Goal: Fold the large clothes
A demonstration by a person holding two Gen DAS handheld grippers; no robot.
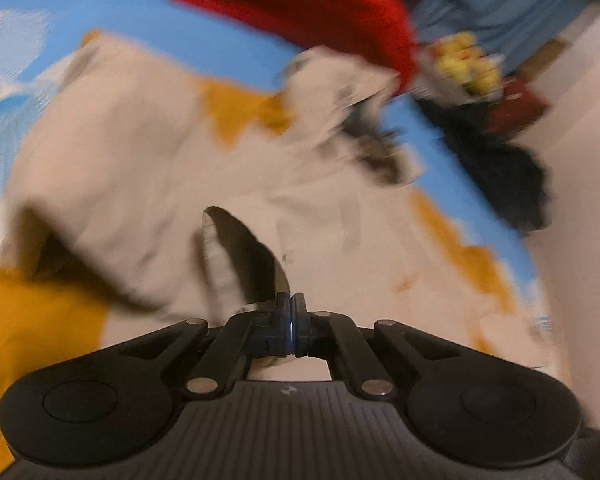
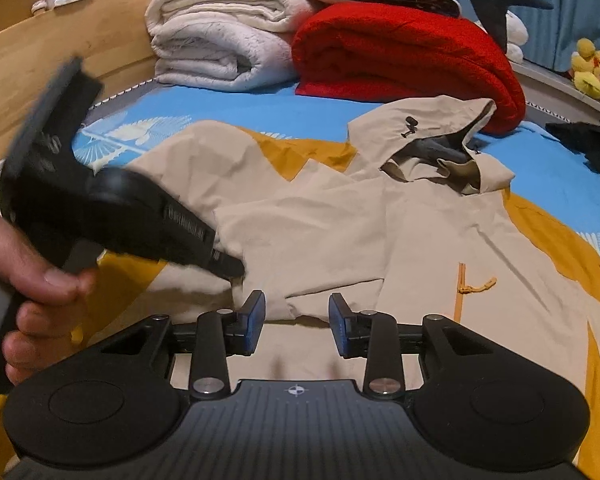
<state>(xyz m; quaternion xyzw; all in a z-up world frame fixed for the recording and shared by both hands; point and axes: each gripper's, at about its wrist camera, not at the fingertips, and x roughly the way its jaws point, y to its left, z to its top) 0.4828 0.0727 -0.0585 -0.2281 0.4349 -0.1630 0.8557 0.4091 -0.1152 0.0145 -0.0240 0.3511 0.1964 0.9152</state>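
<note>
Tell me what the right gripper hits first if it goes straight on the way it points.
Most likely the beige jacket: the right gripper stands open just above its folded sleeve edge, though depth is hard to judge.

I see a bed with a blue-and-mustard sheet (image 2: 260, 108); wooden headboard (image 2: 60, 40) curving at ten o'clock. Folded white blankets (image 2: 220, 40) and a red blanket (image 2: 400, 52) stacked at twelve, yellow plush toys (image 2: 592, 72) at two. Light dim, warm.
</note>
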